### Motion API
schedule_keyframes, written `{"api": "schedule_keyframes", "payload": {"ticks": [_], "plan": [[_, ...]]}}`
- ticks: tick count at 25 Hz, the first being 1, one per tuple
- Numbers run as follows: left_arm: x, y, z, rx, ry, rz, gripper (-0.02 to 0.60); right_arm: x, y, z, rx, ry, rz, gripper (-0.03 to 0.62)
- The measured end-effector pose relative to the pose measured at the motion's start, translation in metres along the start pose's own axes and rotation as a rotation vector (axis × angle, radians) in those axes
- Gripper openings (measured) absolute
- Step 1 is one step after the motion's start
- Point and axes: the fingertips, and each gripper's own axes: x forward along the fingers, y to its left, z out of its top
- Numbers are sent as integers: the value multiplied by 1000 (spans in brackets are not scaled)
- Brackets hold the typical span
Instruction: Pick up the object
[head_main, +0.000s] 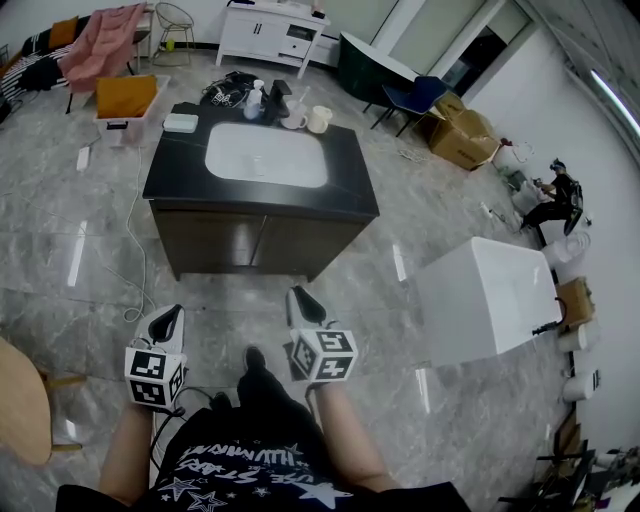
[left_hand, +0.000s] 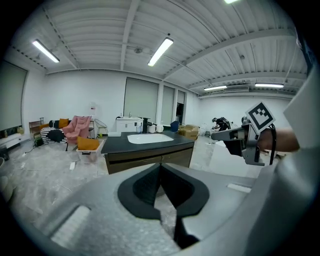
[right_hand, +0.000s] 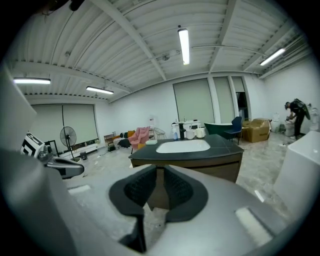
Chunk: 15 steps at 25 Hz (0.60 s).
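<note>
Floor: glossy grey marble tiles (head_main: 90, 270).
Centre: dark desk (head_main: 178, 168) with inset white sink (head_main: 266, 155).
Back: pink armchair (head_main: 100, 45), white dresser (head_main: 270, 35).
Right: cardboard boxes (head_main: 460, 135).
Ceiling: white beams, tube lights (right_hand: 184, 45).

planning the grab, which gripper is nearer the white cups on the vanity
Right. The right gripper sits short of the vanity, roughly in line with the cups; the left gripper is further off to their left.

Counter items (head_main: 290, 108) behind basin (head_main: 266, 155) too small to identify
</note>
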Motion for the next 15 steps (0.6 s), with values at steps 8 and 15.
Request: {"api": "schedule_keyframes", "payload": {"ticks": [8,15], "plan": [[16,15,6,-13,10,11,9,34,1,19,6,-16,25,125],[67,40,19,-8,35,66,9,112,-20,29,24,10,94,184]]}}
